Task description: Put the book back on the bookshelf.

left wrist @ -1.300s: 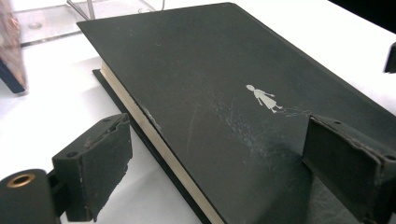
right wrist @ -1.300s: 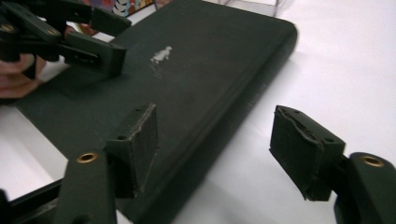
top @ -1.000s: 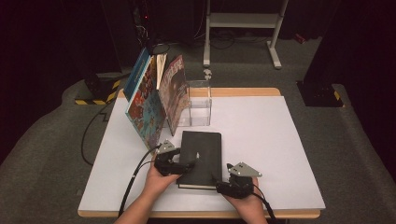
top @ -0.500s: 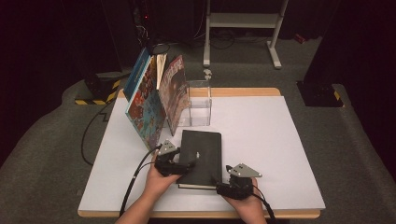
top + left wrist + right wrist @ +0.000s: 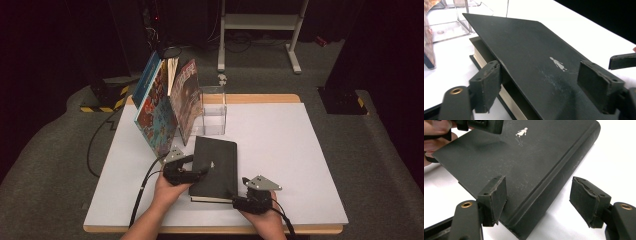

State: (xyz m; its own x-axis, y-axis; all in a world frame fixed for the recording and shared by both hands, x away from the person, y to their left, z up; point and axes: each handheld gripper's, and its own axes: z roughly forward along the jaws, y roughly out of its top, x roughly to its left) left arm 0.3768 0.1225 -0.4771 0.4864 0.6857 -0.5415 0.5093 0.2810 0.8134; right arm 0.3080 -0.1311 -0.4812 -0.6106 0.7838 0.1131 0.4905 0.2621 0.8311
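A black hardcover book (image 5: 219, 162) with a small silver figure (image 5: 557, 63) on its cover lies flat on the white table (image 5: 300, 150). My left gripper (image 5: 200, 174) is at its left edge. The front cover (image 5: 529, 50) is raised off the page block (image 5: 506, 96) and slants between the jaws. One pad (image 5: 487, 86) meets its edge, and the jaws have just been closing. My right gripper (image 5: 544, 195) is open at the book's near right corner. One pad (image 5: 496, 195) lies over the cover and the other (image 5: 589, 203) stands clear of the spine (image 5: 564, 172).
Several picture books (image 5: 165, 107) stand leaning at the table's rear left, against a clear acrylic holder (image 5: 214, 114) just behind the black book. The left gripper's cable (image 5: 142, 192) trails off the front edge. Bare white tabletop lies to the right.
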